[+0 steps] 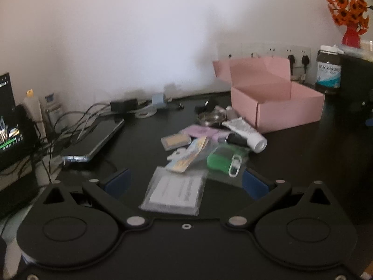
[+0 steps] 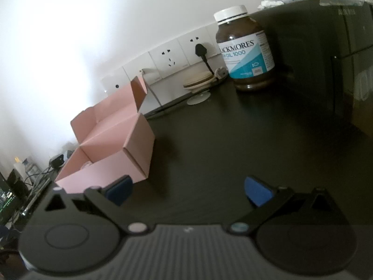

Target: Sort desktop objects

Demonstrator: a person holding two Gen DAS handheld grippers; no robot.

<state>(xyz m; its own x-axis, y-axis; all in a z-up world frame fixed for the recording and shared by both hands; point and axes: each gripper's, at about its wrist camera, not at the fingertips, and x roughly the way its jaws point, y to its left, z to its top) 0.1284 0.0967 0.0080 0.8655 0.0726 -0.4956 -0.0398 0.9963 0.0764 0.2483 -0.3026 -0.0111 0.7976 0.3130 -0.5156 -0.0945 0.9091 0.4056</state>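
- The left gripper (image 1: 186, 182) is held low over the black desk (image 1: 303, 163), its blue-padded fingers (image 1: 117, 182) spread wide apart and nothing gripped between them.
- A clear bag with a white card (image 1: 176, 190) is seen lying flat on the desk between those fingers, well in front of the pink box (image 1: 277, 103).
- The pink box is seen open, its lid standing up at the back, by the wall sockets (image 1: 268, 51).
- A loose heap is seen just in front of the box's left corner: a small metal dish (image 1: 212, 116), a white tube (image 1: 247, 133), a green item in a clear bag (image 1: 220, 161) with a white clip (image 1: 235, 165), and a yellow-and-blue packet (image 1: 191, 155).
- A brown supplement bottle (image 1: 328, 70) is seen standing to the right of the box, near the wall.
- The right gripper (image 2: 187, 191) is held over bare desk just to the right of the pink box (image 2: 112, 144), fingers (image 2: 257, 192) spread and empty.
- Something pale is seen inside the box; what it is cannot be told.
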